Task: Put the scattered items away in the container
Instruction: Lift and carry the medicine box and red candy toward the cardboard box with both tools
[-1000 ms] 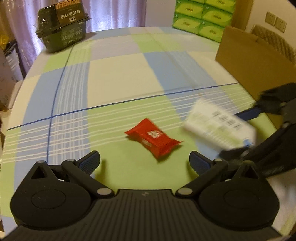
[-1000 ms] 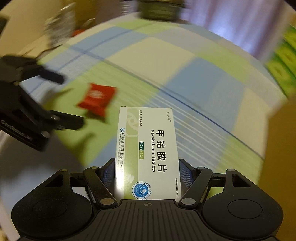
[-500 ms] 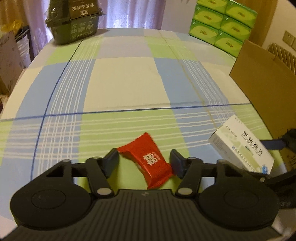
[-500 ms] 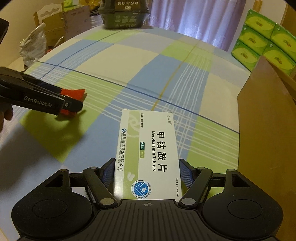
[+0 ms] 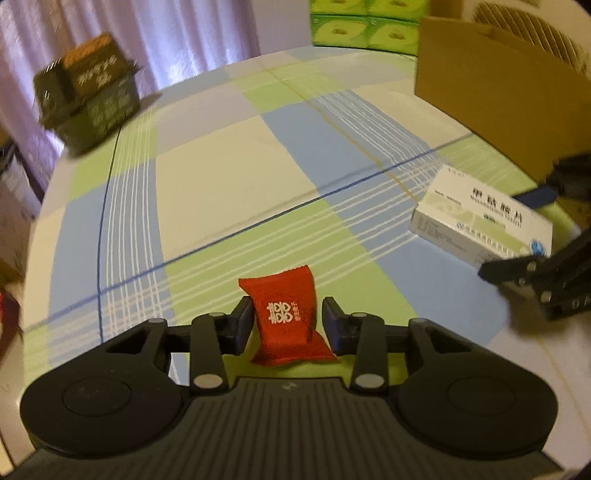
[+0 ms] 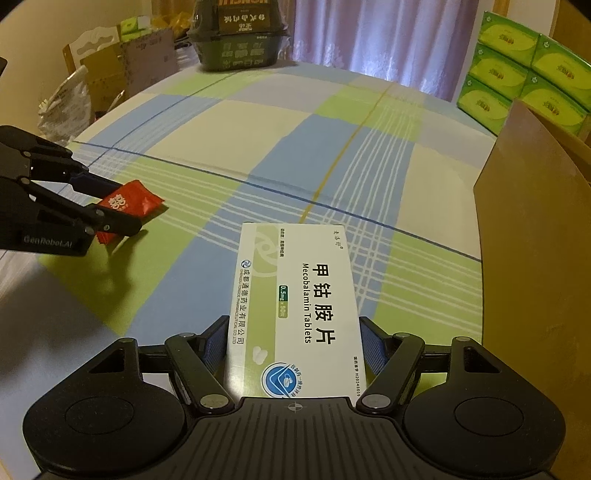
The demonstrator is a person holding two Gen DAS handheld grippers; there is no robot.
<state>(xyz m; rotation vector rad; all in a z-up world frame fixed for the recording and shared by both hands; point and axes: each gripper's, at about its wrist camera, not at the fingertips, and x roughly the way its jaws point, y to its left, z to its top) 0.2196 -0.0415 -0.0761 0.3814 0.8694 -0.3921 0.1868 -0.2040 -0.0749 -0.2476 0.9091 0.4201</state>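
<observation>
A checked tablecloth [image 6: 236,140] in blue, green and cream covers the whole table under both tools. To the right of the right gripper stands a brown cardboard box [image 6: 532,229], its tall side wall near the tablet box that gripper carries; in the left wrist view the same cardboard box [image 5: 495,99] sits ahead and to the right. Beyond it, a stack of green tissue packs [image 6: 517,66] lines the far right edge. Far ahead of both tools, at the table's far side, rests a dark green packaged carton [image 6: 240,33].

The right gripper [image 6: 293,343] has its blue pads pressed against the two long sides of a white and green tablet box [image 6: 295,302], which sticks straight forward from the jaws, clear of the cloth. Seen from the left, that tablet box [image 5: 480,225] hangs off to the right, in front of the cardboard wall.

The left gripper [image 5: 288,325] is nearly closed, its pads touching both sides of a small red sachet [image 5: 286,317] whose front end rises past the fingertips. From the right wrist view the red sachet [image 6: 125,203] is pinched to the left, near the cloth.
</observation>
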